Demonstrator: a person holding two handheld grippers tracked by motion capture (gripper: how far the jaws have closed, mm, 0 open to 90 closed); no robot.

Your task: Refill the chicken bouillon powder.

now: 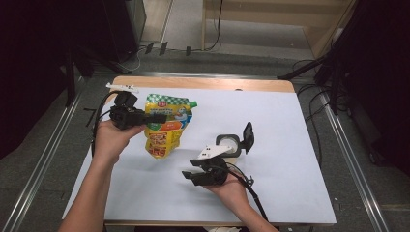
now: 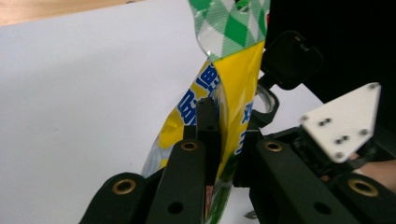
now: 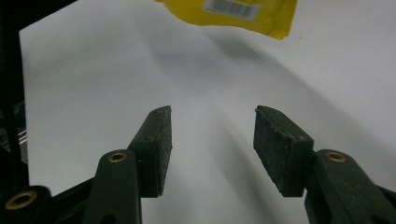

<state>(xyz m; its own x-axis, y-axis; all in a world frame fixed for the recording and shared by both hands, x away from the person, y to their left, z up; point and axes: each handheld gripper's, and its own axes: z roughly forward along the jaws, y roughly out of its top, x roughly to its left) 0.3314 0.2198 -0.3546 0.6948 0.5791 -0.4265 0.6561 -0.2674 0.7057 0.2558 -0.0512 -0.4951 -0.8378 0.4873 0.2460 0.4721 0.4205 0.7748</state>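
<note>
Two grippers work over a white sheet (image 1: 270, 125) covering the wooden table (image 1: 203, 83). At about ten o'clock from the sheet's middle, the left gripper (image 1: 162, 117) has its jaws pressed together on a glossy yellow pouch (image 1: 167, 126) with a green-checked top, pinching its thin film edge and holding it off the sheet. At six o'clock, the right gripper (image 1: 189, 175) has jaws spread with nothing between them. A black hinged clamp with a clear rim (image 1: 237, 141) lies just beside it, at two o'clock.
</note>
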